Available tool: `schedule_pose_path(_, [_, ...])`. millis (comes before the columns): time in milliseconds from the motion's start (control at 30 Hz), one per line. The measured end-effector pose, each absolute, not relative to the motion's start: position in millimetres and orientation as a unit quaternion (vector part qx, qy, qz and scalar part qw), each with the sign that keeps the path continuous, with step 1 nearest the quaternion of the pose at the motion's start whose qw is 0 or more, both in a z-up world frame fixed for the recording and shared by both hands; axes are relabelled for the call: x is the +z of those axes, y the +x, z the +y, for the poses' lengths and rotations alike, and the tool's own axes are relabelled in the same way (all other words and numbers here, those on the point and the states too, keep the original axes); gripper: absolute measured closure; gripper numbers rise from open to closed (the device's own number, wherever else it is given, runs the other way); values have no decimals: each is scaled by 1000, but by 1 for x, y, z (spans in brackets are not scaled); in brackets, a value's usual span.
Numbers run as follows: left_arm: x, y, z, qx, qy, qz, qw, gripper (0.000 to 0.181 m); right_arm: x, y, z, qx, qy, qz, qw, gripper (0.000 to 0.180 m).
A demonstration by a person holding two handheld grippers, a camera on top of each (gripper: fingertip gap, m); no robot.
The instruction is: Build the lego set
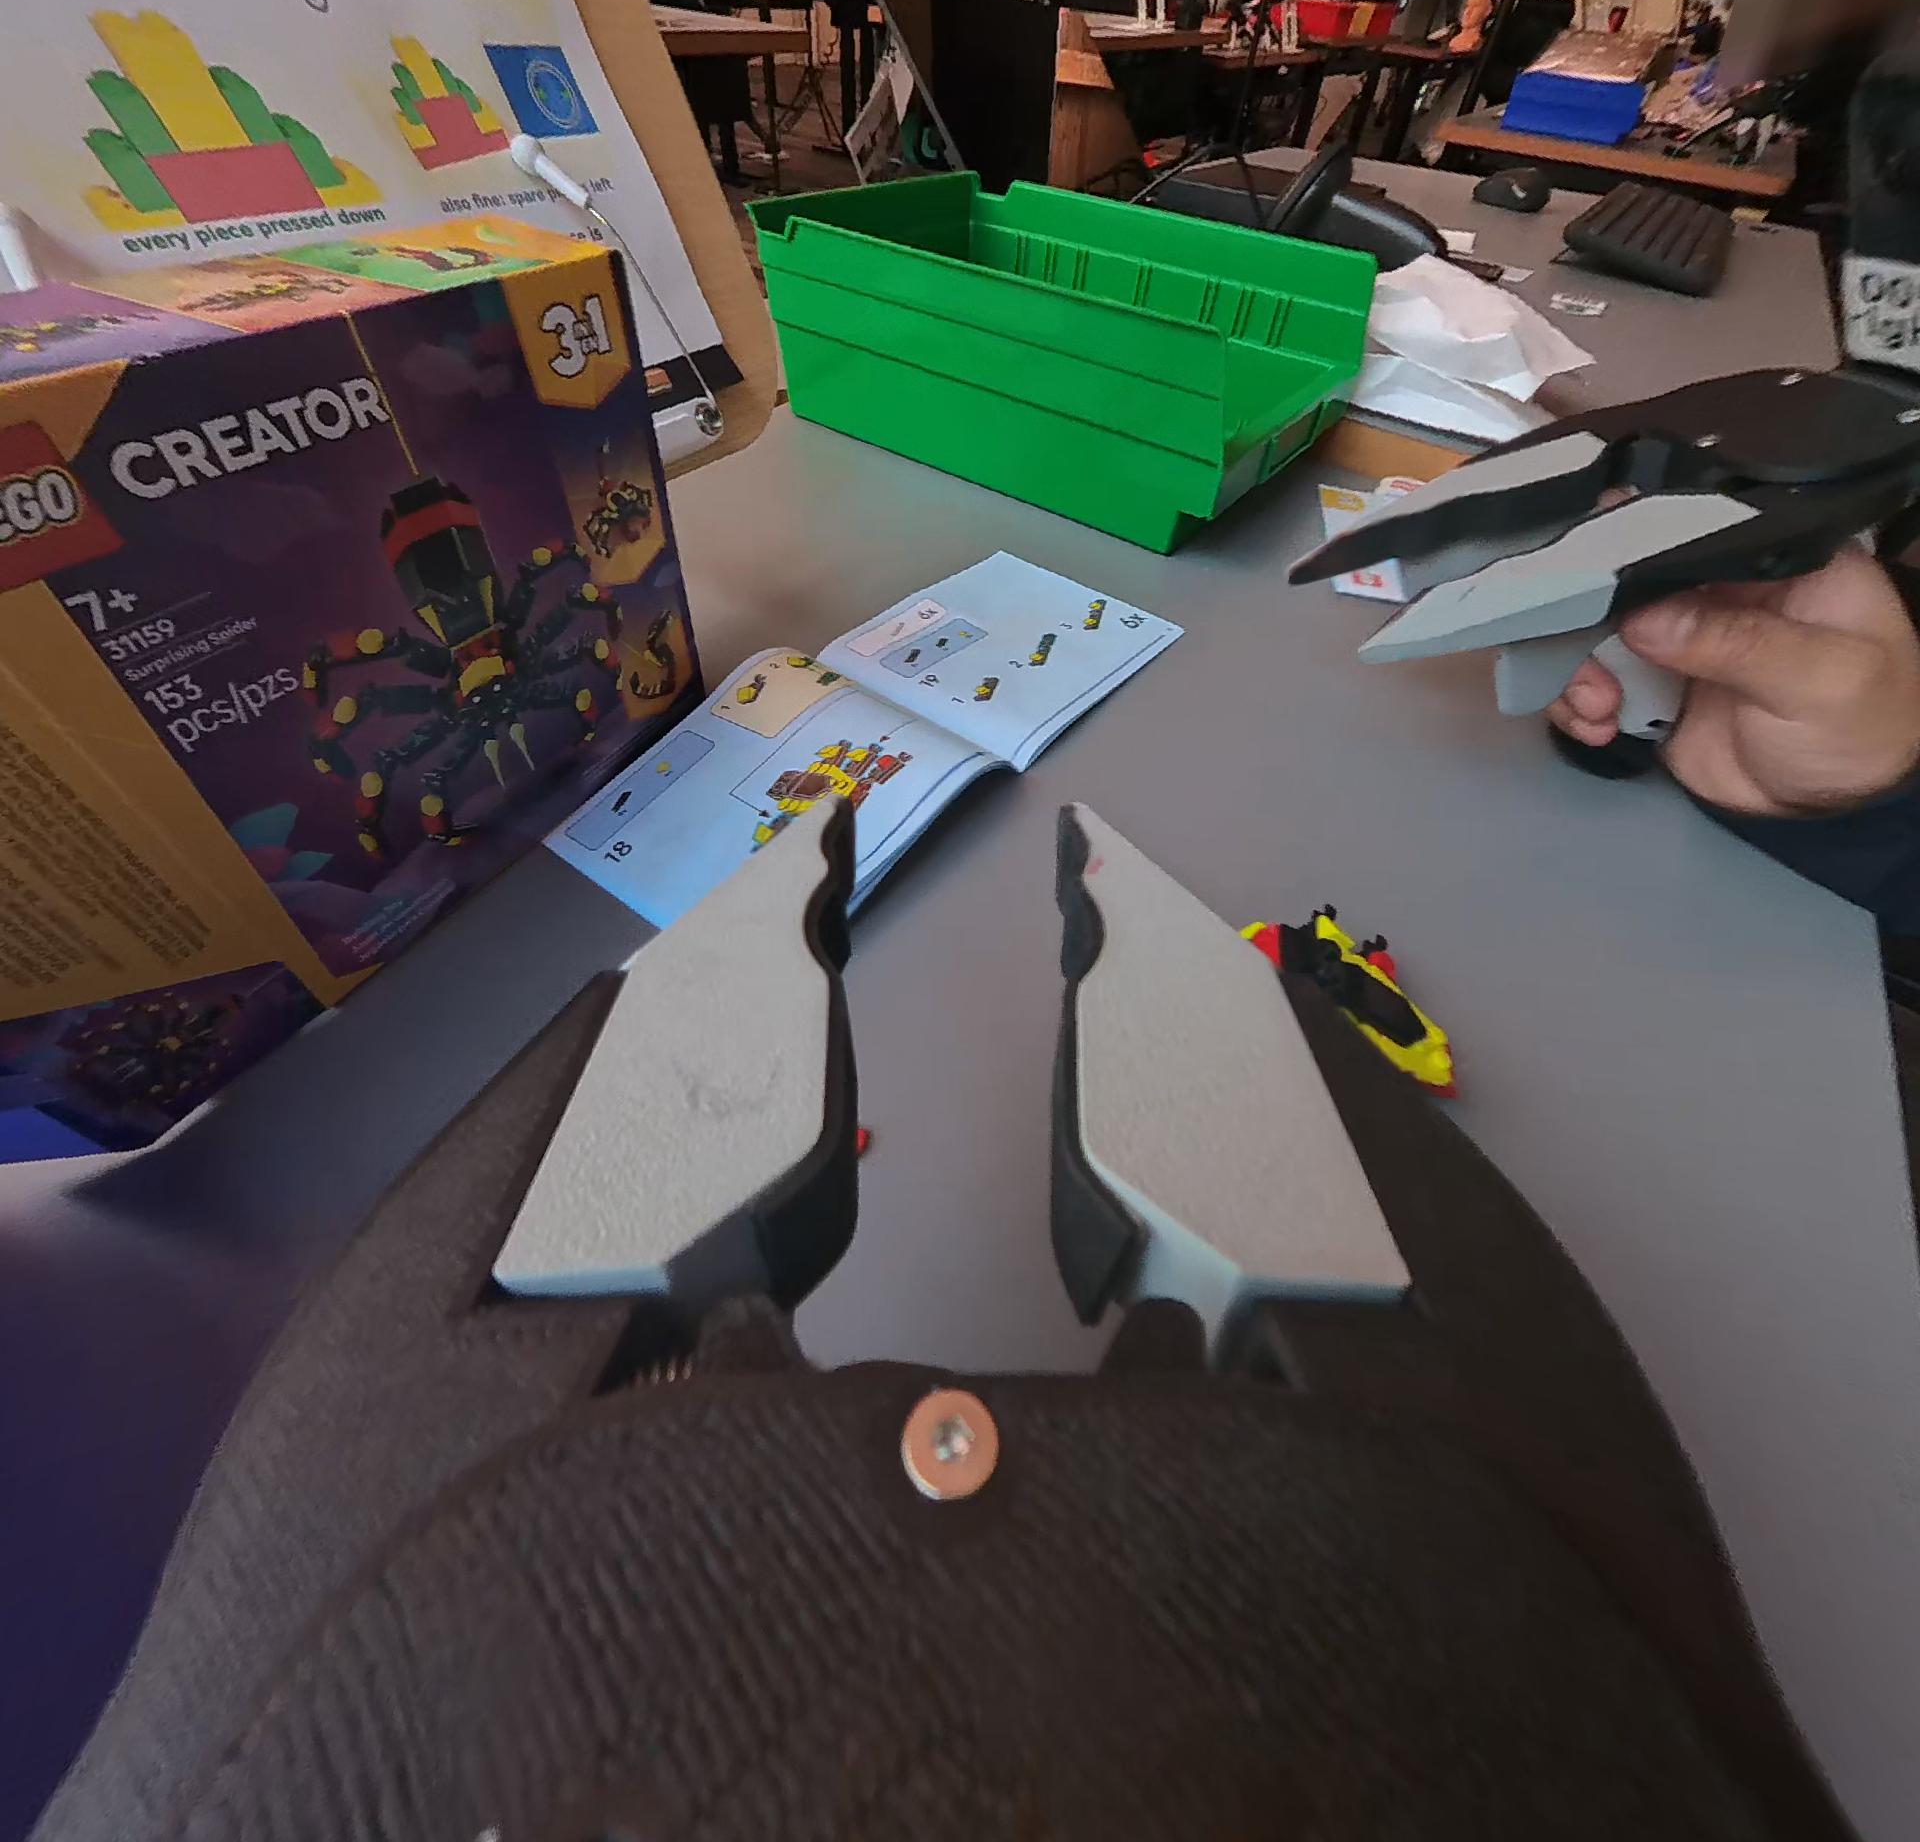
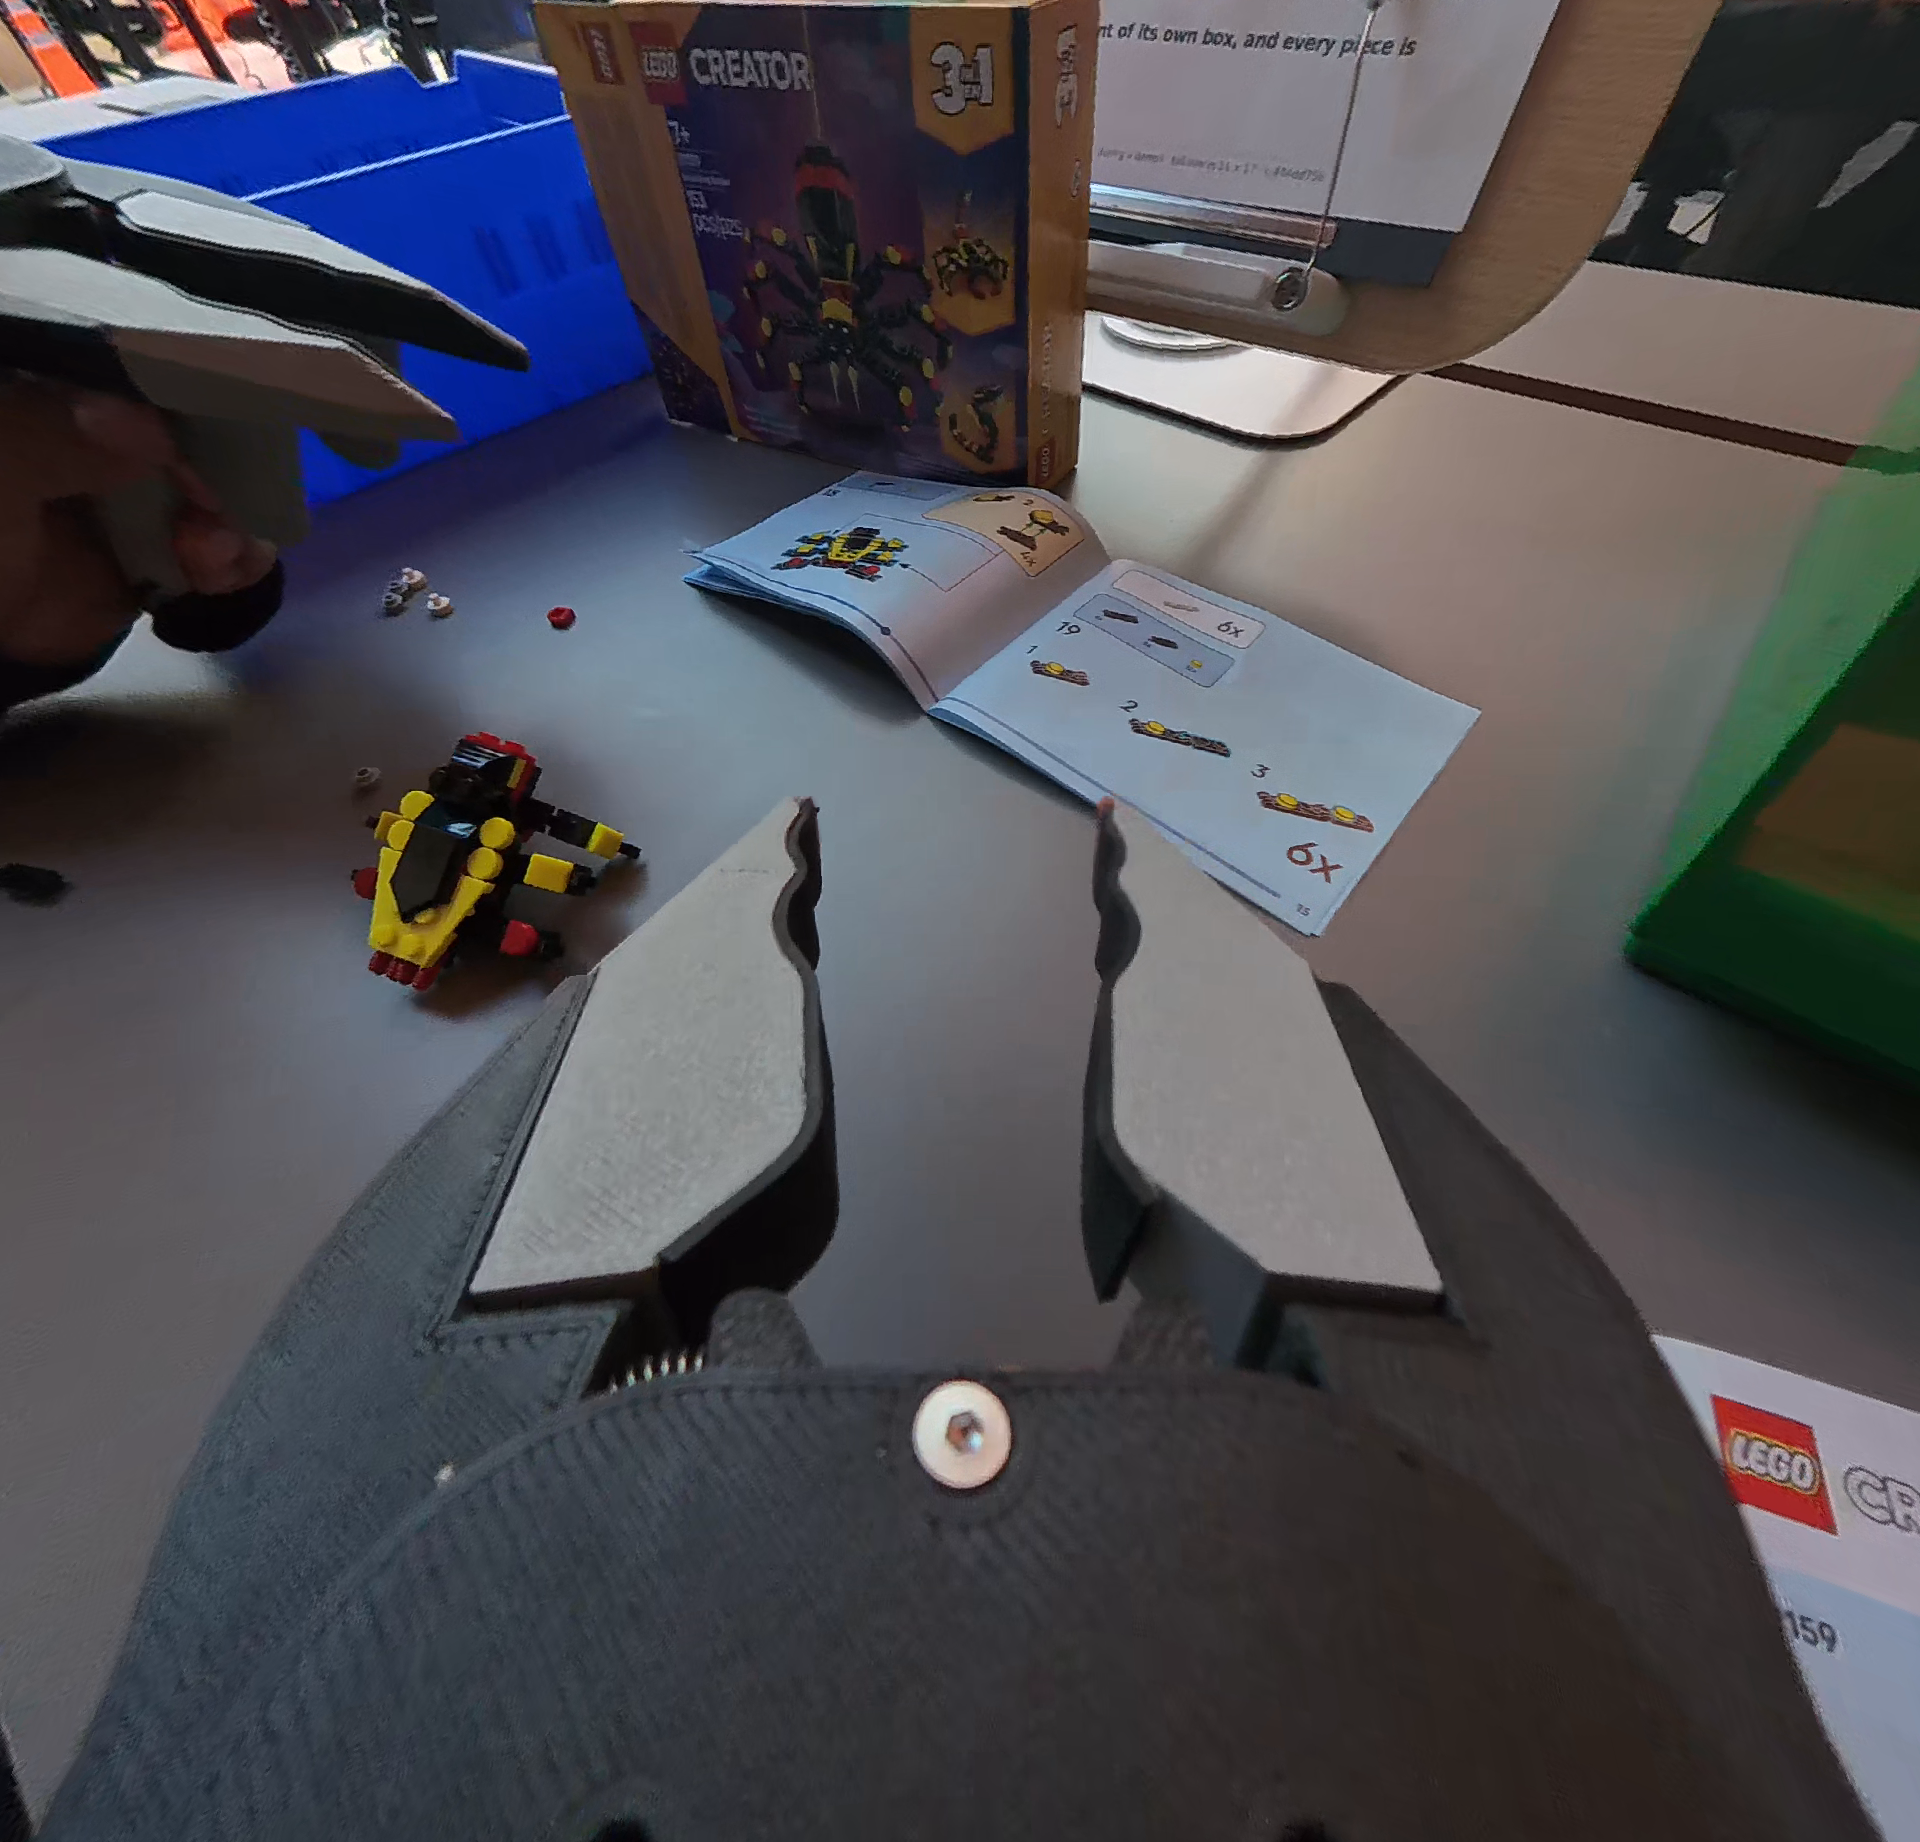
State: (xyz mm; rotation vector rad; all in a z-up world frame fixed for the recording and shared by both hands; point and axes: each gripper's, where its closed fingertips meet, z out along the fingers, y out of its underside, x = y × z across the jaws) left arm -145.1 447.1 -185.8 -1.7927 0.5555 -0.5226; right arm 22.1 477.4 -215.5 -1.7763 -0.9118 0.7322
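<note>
A partly built yellow, black and red model point(image 2: 468, 857) lies on the grey table, to the left of my right gripper point(image 2: 951, 810), which is open and empty above the table. The model shows in the left wrist view point(image 1: 1361, 997) to the right of my left gripper point(image 1: 951, 816), also open and empty. The open instruction booklet point(image 2: 1091, 680) lies ahead of both grippers and shows in the left wrist view point(image 1: 862, 732). Several small loose pieces point(image 2: 416, 589) and a red stud point(image 2: 561, 616) lie beyond the model.
The set's box point(image 2: 831, 223) stands behind the booklet. A green bin point(image 1: 1060, 348) is at the back right, a blue bin point(image 2: 416, 223) at the left. A poster board on a stand point(image 2: 1299, 130) is behind. A white leaflet point(image 2: 1808, 1501) lies near right.
</note>
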Motion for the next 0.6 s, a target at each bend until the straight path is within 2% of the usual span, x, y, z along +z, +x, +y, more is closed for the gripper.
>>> schedule_pose_path(200, [-184,-138,440,-265,-756,245,546,145,-214,15,467,322,-714,-398,477,139])
schedule_pose_path(600, [-173,-135,441,-259,-737,246,574,149,-213,8,458,339,-702,-418,467,139])
